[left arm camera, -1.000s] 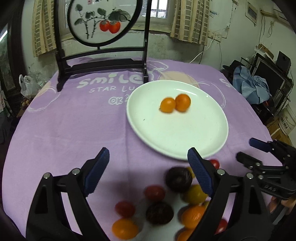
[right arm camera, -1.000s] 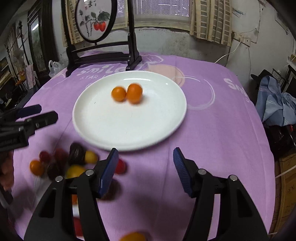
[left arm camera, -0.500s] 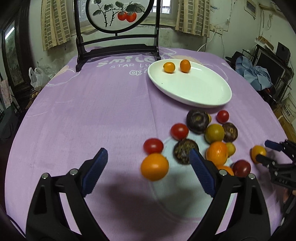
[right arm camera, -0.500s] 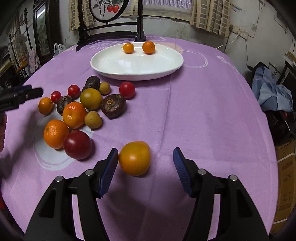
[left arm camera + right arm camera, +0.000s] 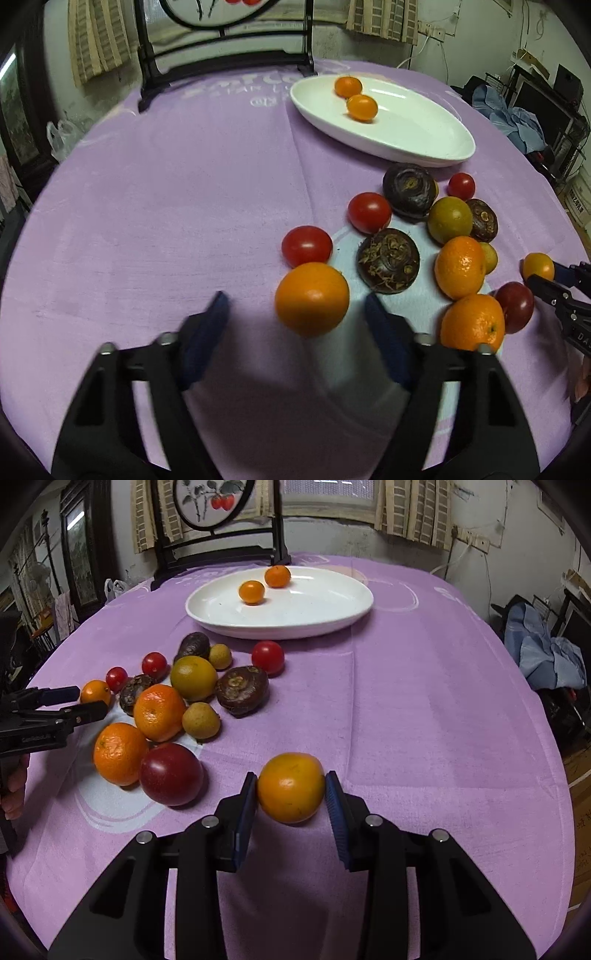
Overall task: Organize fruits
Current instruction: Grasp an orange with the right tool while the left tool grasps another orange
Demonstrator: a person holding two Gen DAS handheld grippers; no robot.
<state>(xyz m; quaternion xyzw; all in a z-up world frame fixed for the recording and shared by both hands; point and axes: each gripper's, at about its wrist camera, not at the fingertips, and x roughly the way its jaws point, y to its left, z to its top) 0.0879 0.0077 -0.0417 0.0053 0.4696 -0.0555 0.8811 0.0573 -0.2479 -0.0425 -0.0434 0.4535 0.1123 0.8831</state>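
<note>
A white oval plate (image 5: pixel 325 616) holds two small oranges (image 5: pixel 252 592) at the table's far side; it also shows in the left wrist view (image 5: pixel 424 129). My right gripper (image 5: pixel 291 794) is shut on an orange-yellow fruit (image 5: pixel 291 787) resting on the purple cloth. My left gripper (image 5: pixel 295 317) is open, its blue pads either side of a small orange (image 5: pixel 312 298) without touching it. A pile of oranges, red tomatoes and dark brown fruits (image 5: pixel 424 236) lies between plate and grippers.
A dark wooden stand with a round painted screen (image 5: pixel 218 502) stands behind the plate. The round table's purple cloth (image 5: pixel 424 701) drops off at the right. Clothes and boxes lie on the floor at right.
Both grippers have moved forward and lower. The right gripper has closed on the orange-yellow fruit. The left gripper has come up to the small orange, which now lies between its pads.
</note>
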